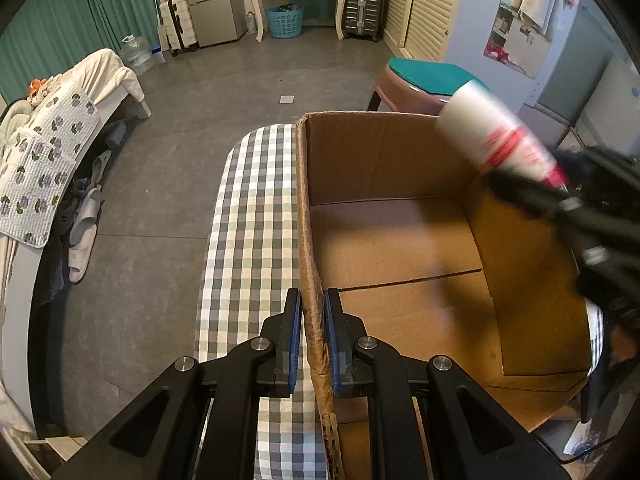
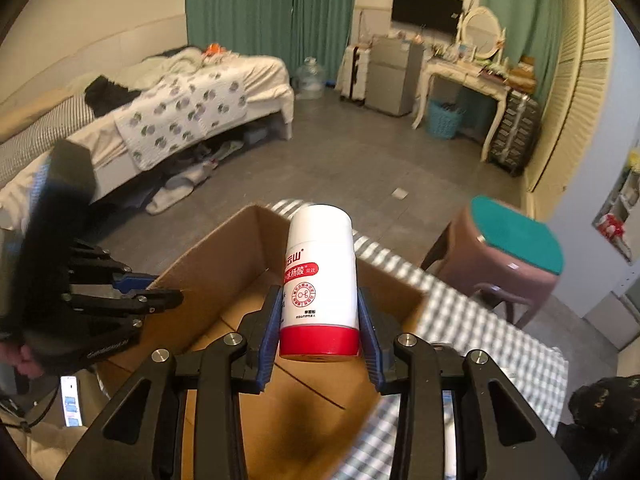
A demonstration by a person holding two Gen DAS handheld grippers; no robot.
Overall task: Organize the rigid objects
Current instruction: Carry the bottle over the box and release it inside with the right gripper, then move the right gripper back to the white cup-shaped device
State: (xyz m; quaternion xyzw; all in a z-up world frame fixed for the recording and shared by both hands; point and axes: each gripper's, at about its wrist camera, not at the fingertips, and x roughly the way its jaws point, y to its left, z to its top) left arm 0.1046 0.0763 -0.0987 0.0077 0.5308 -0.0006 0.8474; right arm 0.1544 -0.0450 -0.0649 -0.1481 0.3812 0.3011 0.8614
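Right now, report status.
Left gripper shut on box wall. Right gripper holds bottle above box. Box empty, nothing blocking.

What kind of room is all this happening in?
Most likely a lived-in bedroom or small studio flat. There is a bed with rumpled bedding, a dressing table with an oval mirror, and a small fridge against the far wall.
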